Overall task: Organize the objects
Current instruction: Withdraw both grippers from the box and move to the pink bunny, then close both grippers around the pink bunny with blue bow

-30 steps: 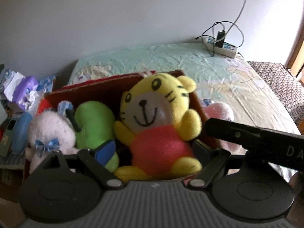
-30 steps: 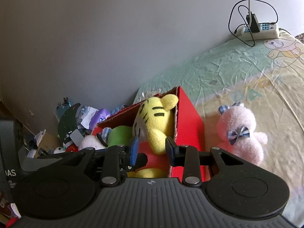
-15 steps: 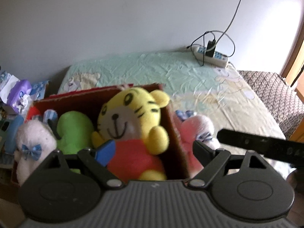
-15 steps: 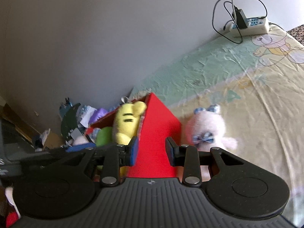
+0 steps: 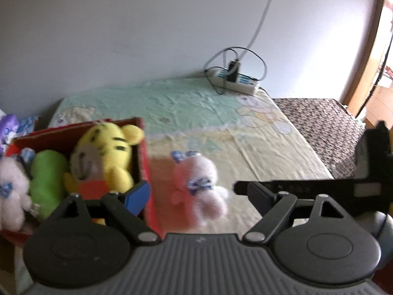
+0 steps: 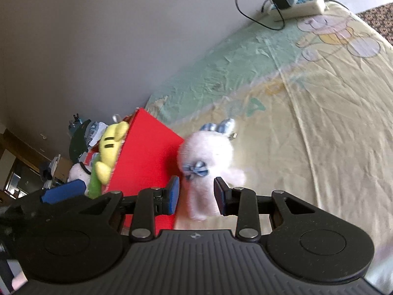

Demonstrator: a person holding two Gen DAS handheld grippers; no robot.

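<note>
A pink bunny plush with blue checked bows [image 5: 196, 184] [image 6: 208, 162] lies on the bed just right of a red box [image 5: 147, 172] [image 6: 145, 154]. The box holds a yellow tiger plush [image 5: 105, 152], a green plush [image 5: 49, 172] and a white plush [image 5: 12, 186]. My left gripper [image 5: 196, 194] is open, with its jaws closing a little. The bunny shows between them, beyond the pads and untouched. My right gripper [image 6: 196, 196] has its pads a narrow gap apart. The bunny's lower body shows in that gap without being squeezed. The right gripper also shows as a black bar [image 5: 307, 186].
A power strip with a charger and cables [image 5: 235, 81] [image 6: 294, 0] lies at the bed's far edge by the wall. A dark patterned cover [image 5: 319, 118] lies at the right. Clutter is stacked left of the box [image 6: 81, 137]. Patterned sheet [image 6: 319, 98] stretches right of the bunny.
Both views have swung right, from the box with the tiger towards the pink bunny. The right gripper has come down close over the bunny. Its gap looks the same.
</note>
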